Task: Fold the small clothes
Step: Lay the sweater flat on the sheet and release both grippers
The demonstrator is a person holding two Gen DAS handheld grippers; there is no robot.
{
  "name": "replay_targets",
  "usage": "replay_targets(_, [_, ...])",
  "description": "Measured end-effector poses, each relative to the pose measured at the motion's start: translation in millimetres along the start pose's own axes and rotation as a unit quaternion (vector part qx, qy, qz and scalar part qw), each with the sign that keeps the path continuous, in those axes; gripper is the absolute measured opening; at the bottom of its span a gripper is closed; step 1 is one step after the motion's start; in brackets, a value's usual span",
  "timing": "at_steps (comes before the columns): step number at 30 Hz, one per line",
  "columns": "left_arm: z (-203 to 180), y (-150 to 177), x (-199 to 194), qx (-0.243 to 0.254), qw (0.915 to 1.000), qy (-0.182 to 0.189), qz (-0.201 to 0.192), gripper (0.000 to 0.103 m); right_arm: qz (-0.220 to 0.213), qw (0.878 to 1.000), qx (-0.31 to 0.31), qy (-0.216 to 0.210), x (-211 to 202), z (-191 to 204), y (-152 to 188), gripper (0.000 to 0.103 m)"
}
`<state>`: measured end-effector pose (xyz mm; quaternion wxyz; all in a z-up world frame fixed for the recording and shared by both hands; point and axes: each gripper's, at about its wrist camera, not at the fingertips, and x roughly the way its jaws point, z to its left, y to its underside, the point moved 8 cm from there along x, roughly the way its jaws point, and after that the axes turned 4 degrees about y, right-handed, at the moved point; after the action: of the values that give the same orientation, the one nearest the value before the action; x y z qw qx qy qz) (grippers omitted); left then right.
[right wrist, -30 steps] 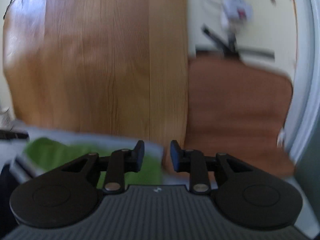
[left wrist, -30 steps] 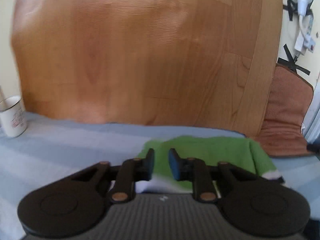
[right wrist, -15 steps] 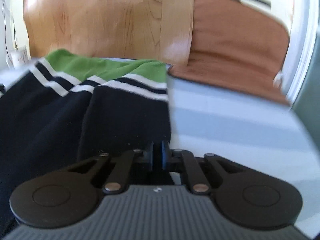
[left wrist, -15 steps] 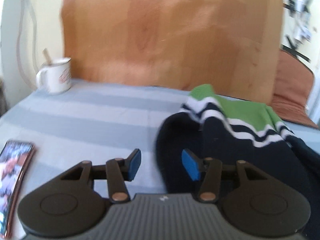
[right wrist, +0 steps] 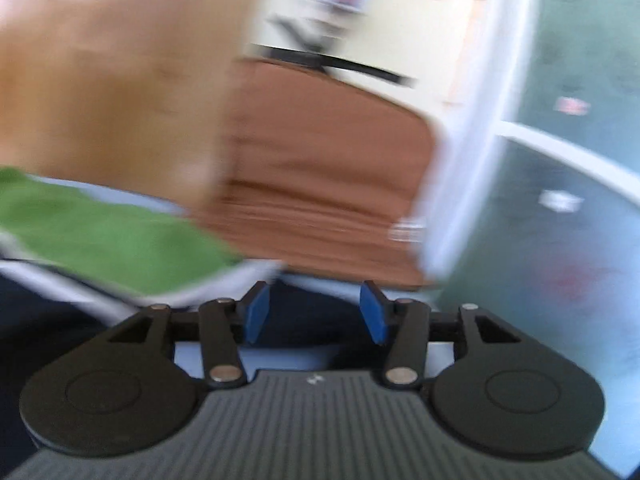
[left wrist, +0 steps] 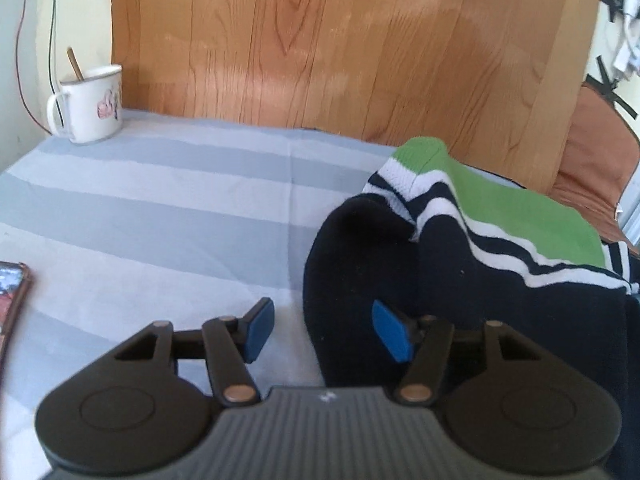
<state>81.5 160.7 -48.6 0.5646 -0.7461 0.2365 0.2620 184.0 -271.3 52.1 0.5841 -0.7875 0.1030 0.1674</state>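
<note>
My left claw hangs low over the bed with its jaws apart, having just been opening; the dark hem of the sweater lies between the blue pads but neither pad presses on it. The sweater spreads ahead and to the right of this claw: navy body, white stripes, then a green band farthest out. To the claw's left runs the grey striped bedsheet, with a phone at the far left edge and a white mug far ahead on the left, against the wooden headboard

My right claw has also just been opening and grips nothing; navy cloth lies just beneath and beyond its pads. This view is blurred. The sweater's green band sits ahead to the left, a brown cushion ahead
</note>
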Motion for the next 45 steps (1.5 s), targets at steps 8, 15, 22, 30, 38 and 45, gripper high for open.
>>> replay_targets(8, [3.9, -10.3, 14.4, -0.007, 0.9999, -0.005, -0.014, 0.008, 0.047, 0.986, -0.005, -0.159, -10.1, 104.7, 16.6, 0.054])
replay_targets(15, [87.3, -50.5, -35.0, -0.088, 0.9817, -0.128, -0.111, 0.008, 0.067, 0.988, 0.005, -0.142, -5.6, 97.4, 25.7, 0.054])
replay_targets(22, [83.9, -44.5, -21.9, -0.085, 0.9850, -0.137, -0.062, 0.039, 0.089, 0.986, 0.010, -0.139, 0.9, 92.8, 43.3, 0.054])
replay_targets(30, [47.2, -19.4, -72.6, -0.069, 0.9927, -0.038, -0.091, 0.057, 0.080, 0.987, 0.019, -0.138, -12.2, 66.6, 36.7, 0.059])
replay_targets(38, [8.7, 58.0, -119.7, -0.035, 0.9944, 0.087, -0.048, 0.061, 0.041, 0.992, 0.051, -0.104, -41.3, 23.8, 29.0, 0.061])
replay_targets(45, [8.4, 99.3, -134.5, -0.086, 0.9849, 0.148, -0.024, 0.061, -0.050, 0.981, 0.106, -0.153, -82.8, 23.8, -8.2, 0.065])
